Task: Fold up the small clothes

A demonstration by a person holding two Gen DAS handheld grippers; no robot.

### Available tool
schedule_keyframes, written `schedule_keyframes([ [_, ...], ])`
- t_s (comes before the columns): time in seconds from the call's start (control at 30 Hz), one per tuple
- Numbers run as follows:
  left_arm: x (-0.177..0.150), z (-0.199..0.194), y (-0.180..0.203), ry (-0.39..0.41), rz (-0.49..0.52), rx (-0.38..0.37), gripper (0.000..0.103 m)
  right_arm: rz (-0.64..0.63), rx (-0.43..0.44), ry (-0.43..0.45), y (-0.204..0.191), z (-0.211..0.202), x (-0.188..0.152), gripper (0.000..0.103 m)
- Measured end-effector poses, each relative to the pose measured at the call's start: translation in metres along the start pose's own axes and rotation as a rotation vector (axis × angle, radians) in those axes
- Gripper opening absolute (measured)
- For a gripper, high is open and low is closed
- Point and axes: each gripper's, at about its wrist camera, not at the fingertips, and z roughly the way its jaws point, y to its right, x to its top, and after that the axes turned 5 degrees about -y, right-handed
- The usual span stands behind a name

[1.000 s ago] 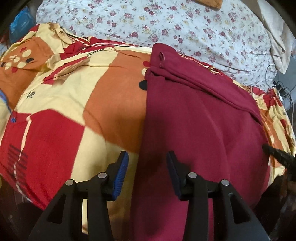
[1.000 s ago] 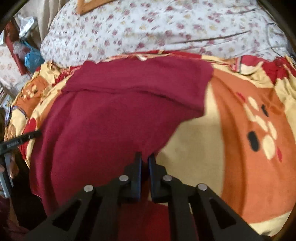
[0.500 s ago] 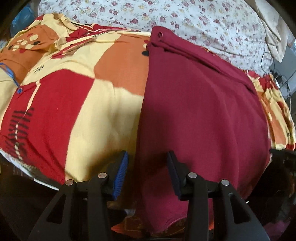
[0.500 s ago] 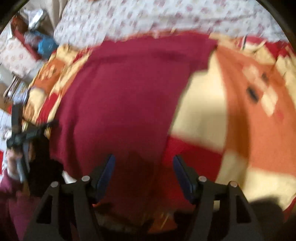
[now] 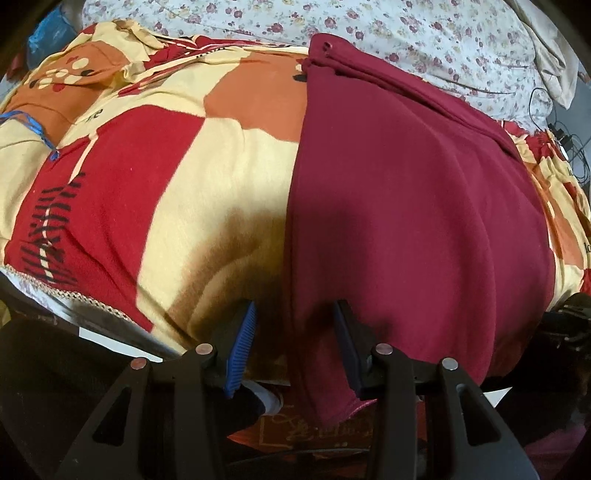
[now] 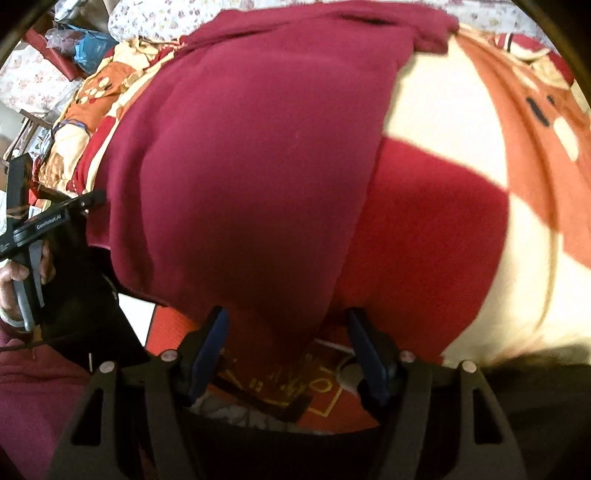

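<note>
On the left, the left gripper [image 5: 293,343] hangs with its jaws spread wide and nothing between them, poised at the near left edge of the maroon garment [image 5: 413,206]. That garment lies spread over the patterned blanket [image 5: 155,177], its far end doubled over near the floral sheet [image 5: 406,33] and its near hem draping off the front edge of the bed. To the right, the right gripper [image 6: 288,350] is likewise wide open and empty, with the garment's near right corner hanging down just ahead of it.

The risk I see: both hanging corners are limp (and the cloth looks soft and thick), so a jaw closing low could pinch only one layer, or catch the blanket beneath along with it, and drag the bedding up into the fold. Uneven grips at the two corners would also skew the fold line.

Both grippers point forward over the bed edge, roughly level, set apart at about the garment's width; the person's left hand [image 6: 16,280] shows wrapped around its handle in the right wrist view.
</note>
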Motion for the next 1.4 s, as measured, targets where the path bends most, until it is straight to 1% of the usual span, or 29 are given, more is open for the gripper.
schedule_keyframes([
  [0.13, -0.001, 0.002, -0.002, -0.010, -0.007, -0.009, 0.033, -0.010, 0.005, -0.051, -0.004, 0.017, -0.002, 0.071],
  [0.33, -0.005, 0.002, -0.002, -0.014, -0.003, -0.011, 0.033, 0.001, 0.016, -0.059, -0.008, 0.032, -0.005, 0.071],
  [0.43, -0.007, 0.004, 0.000, -0.022, 0.005, -0.012, 0.034, 0.011, 0.017, -0.081, -0.004, 0.038, -0.004, 0.071],
  [0.53, -0.009, 0.006, 0.002, -0.049, 0.027, -0.021, 0.034, 0.017, 0.018, -0.080, -0.007, 0.041, 0.001, 0.071],
  [0.73, -0.009, 0.011, 0.001, -0.083, 0.038, -0.047, 0.034, 0.034, 0.035, -0.084, -0.006, 0.048, 0.003, 0.071],
  [0.83, -0.008, 0.013, 0.000, -0.101, 0.039, -0.062, 0.034, 0.025, 0.047, -0.091, -0.006, 0.049, 0.005, 0.069],
  [0.87, -0.008, 0.014, 0.000, -0.105, 0.038, -0.065, 0.034, 0.023, 0.050, -0.092, -0.006, 0.049, 0.006, 0.063],
  [0.9, -0.009, 0.013, 0.000, -0.106, 0.038, -0.066, 0.034, 0.017, 0.057, -0.092, -0.007, 0.049, 0.006, 0.052],
  [0.93, -0.009, 0.013, 0.000, -0.108, 0.042, -0.065, 0.034, 0.008, 0.060, -0.087, -0.009, 0.049, 0.007, 0.047],
  [0.97, -0.008, 0.013, 0.003, -0.109, 0.046, -0.063, 0.032, -0.007, 0.061, -0.077, -0.009, 0.045, 0.007, 0.033],
  [1.0, -0.008, 0.013, 0.003, -0.109, 0.049, -0.070, 0.023, -0.020, 0.063, -0.061, -0.011, 0.041, 0.007, 0.021],
  [1.03, -0.007, 0.012, 0.004, -0.112, 0.052, -0.089, 0.008, -0.036, 0.068, -0.039, -0.014, 0.035, 0.006, 0.015],
  [1.07, -0.007, 0.011, 0.004, -0.116, 0.054, -0.110, 0.004, -0.053, 0.079, -0.017, -0.017, 0.028, 0.006, 0.008],
  [1.1, -0.006, 0.009, 0.004, -0.112, 0.058, -0.131, 0.000, -0.069, 0.088, -0.002, -0.019, 0.021, 0.006, 0.008],
  [1.17, -0.004, 0.002, 0.005, -0.092, 0.062, -0.164, 0.000, -0.098, 0.114, 0.034, -0.024, 0.010, 0.003, 0.008],
  [1.23, 0.000, -0.010, 0.003, -0.056, 0.053, -0.198, 0.000, -0.103, 0.159, 0.074, -0.024, -0.006, 0.004, 0.008],
  [1.3, 0.005, -0.021, -0.002, -0.007, 0.039, -0.196, 0.000, -0.096, 0.189, 0.112, -0.019, -0.021, 0.007, 0.008],
  [1.4, 0.013, -0.034, -0.010, 0.045, 0.011, -0.178, 0.000, -0.061, 0.262, 0.190, -0.005, -0.044, 0.010, 0.008],
])
